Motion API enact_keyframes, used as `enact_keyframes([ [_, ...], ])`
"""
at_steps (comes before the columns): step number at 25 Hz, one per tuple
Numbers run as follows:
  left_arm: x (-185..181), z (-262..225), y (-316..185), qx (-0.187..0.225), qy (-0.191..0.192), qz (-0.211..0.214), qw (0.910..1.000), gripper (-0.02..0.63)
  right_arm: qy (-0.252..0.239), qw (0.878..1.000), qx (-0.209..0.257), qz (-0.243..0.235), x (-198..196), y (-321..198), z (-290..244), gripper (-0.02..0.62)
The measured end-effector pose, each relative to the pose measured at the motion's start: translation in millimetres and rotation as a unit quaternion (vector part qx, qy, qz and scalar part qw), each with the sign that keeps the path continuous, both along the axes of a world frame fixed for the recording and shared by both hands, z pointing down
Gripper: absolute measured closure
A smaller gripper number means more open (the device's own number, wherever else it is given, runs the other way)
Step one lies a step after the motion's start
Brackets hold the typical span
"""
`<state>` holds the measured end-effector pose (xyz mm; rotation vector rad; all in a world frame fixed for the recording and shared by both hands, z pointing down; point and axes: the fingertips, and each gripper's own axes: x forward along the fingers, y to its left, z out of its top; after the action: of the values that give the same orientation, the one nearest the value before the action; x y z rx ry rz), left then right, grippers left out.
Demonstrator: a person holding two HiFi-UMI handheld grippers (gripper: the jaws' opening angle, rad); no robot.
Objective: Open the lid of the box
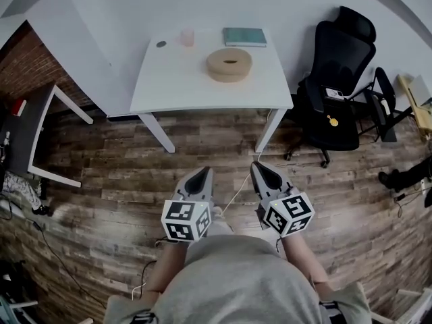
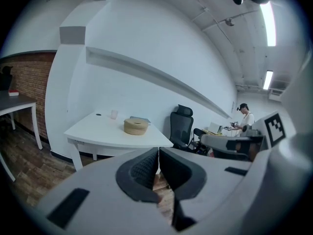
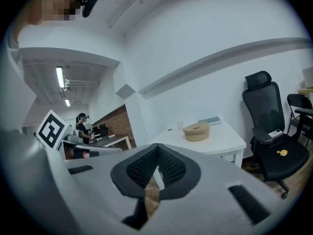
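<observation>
Looking for the box (image 1: 229, 64), Ben? It is round and tan, up on the white table (image 1: 169, 86), on the right half, near a small cup (image 1: 187, 38) and a green book (image 1: 244, 36).

I see it, Mia. It is far from us, with lots of wood floor (image 1: 202, 140) in between.

Yes. The left gripper (image 1: 202, 172) and the right gripper (image 1: 260, 167) are low down by the person's tummy, side by side, pointing at the table. Are they holding anything?

No. Both are squeezed tight shut with nothing in them.

How do you think the box will feel?

It looks like wood, so I guess it is stiff and light, and not easy to break. It could slide on the smooth table.

Where would you grab it?

The lid seems to have a dip in the middle. I would pinch there, or at the lid's edge, and hold the bottom part with the other gripper.
</observation>
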<state>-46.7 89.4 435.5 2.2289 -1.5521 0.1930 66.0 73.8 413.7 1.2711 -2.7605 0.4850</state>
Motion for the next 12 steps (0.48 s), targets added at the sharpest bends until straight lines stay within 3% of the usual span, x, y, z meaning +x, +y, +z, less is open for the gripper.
enact_keyframes([
  [12, -44, 11, -85, -0.009, -0.005, 0.025, 0.9996, 0.597, 0.001, 1.0, 0.005, 0.016, -47, -84, 4, 0.598],
])
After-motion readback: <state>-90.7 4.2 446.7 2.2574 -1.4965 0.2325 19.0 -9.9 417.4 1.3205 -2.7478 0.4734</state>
